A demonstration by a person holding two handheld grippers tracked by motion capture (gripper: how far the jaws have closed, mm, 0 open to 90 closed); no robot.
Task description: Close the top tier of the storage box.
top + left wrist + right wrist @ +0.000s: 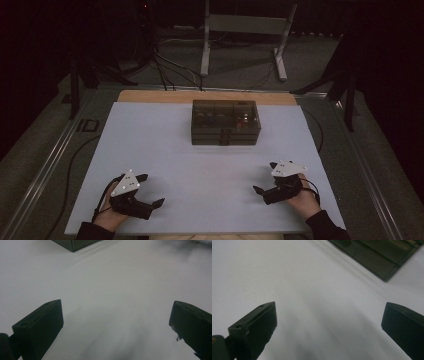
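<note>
Dark translucent plastic compartment box (225, 122) upper centre, latch facing person; left gripper (150, 191), right gripper (267, 176) low, jaws wide, empty, ready to reach.

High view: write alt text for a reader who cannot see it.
A dark, smoky-clear plastic storage box with small parts inside sits closed at the far middle of a white board. Nearer the camera, the left tongs and right tongs rest open on the board, apart from the box.
</note>
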